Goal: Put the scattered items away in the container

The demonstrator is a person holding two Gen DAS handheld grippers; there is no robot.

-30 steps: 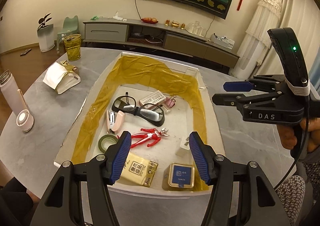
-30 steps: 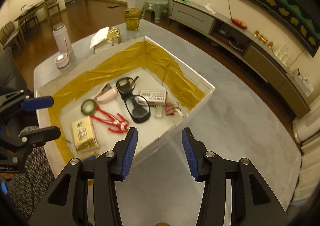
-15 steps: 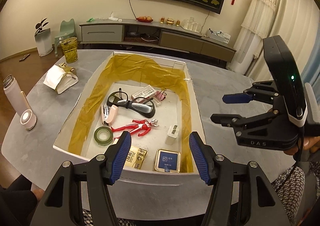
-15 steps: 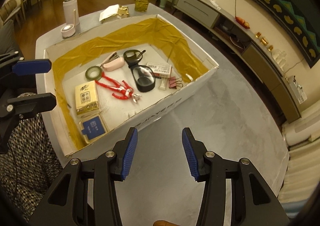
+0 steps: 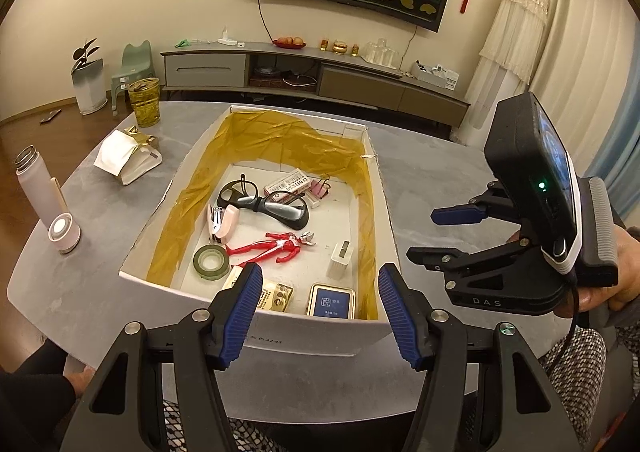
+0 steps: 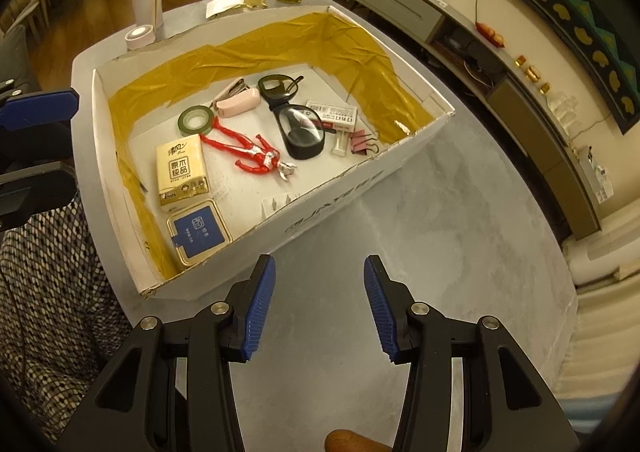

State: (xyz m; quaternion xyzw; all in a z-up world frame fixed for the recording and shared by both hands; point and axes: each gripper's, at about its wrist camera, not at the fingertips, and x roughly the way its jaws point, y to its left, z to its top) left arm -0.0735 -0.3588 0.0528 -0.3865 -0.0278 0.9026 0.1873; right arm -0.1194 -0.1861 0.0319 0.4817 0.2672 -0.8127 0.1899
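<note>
While both grippers are held back from the white box (image 5: 320,336), its near wall is seen lower in the left view than a second ago.
Left gripper (image 5: 318,316) and right gripper (image 6: 318,308) are spread and empty; the red figure (image 6: 248,150), tape roll (image 5: 211,262), stapler (image 5: 224,222) and blue tin (image 6: 198,232) are kept inside the box on the grey table (image 6: 420,252), unmoved.

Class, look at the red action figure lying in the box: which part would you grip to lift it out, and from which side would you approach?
Grip the torso of the red action figure, coming straight down from above. It lies flat on the box floor with limbs splayed, so the narrow waist probably fits best between the fingers, closing across its width. The box walls block a side approach.
</note>
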